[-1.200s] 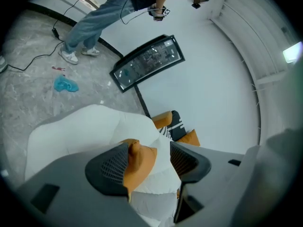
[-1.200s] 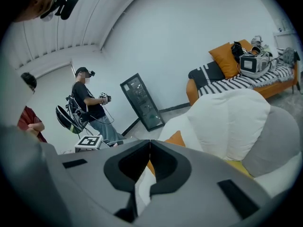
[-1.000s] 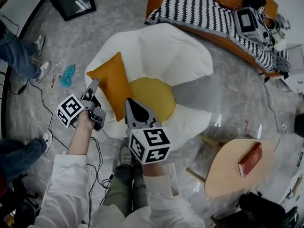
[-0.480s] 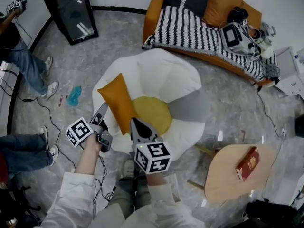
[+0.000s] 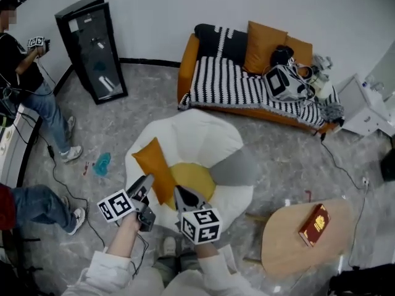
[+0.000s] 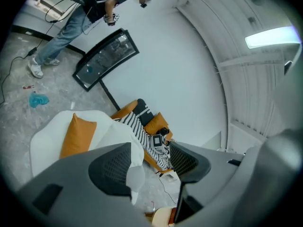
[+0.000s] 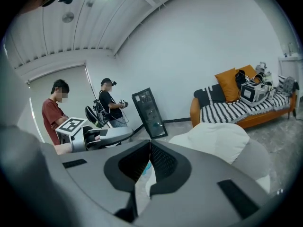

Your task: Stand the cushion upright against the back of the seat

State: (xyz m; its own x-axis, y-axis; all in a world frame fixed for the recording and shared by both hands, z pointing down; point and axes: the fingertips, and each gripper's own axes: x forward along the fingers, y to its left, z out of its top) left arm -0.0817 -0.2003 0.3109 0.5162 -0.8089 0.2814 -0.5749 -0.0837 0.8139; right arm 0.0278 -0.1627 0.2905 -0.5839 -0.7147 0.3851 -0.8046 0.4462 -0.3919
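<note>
The left gripper [image 6: 150, 155] has its jaws apart with nothing between them. The right gripper [image 7: 150, 144] has its jaws pressed together at the tips, also empty. Both are held at the near edge of the white seat [image 5: 203, 134]. The orange cushion [image 5: 154, 170] stands on edge along the seat's left side, leaning against the white padding, just beside the yellow centre [image 5: 192, 180].
</note>
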